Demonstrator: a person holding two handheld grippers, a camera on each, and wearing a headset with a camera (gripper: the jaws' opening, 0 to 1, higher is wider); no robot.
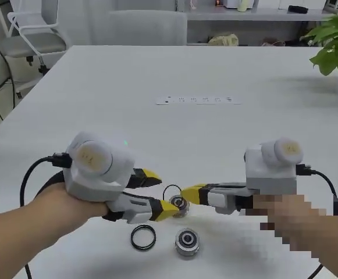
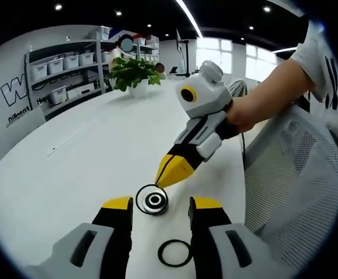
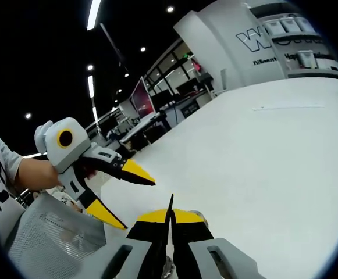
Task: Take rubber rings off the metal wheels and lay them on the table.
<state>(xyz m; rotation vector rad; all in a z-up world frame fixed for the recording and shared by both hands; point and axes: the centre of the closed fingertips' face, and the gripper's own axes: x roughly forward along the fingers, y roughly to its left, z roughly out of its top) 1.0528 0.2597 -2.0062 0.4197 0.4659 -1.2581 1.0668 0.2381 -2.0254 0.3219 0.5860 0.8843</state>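
My right claw (image 2: 166, 173) pinches the rubber ring (image 2: 139, 197) to peel it off the metal wheel (image 2: 155, 201) on the tabletop (image 2: 70, 168), while my left claw (image 3: 134, 203), spread, sits at that wheel, probably bracing it.

This looks like an office lab. A long white table (image 1: 157, 70) stands by a swivel chair (image 1: 34, 32). Shelves (image 2: 55, 78) hold storage bins (image 2: 71, 61), with a potted plant (image 2: 132, 71) nearby.

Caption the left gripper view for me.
Right gripper pinches the rubber ring on a metal wheel ahead of the open left gripper; a loose ring lies nearby.
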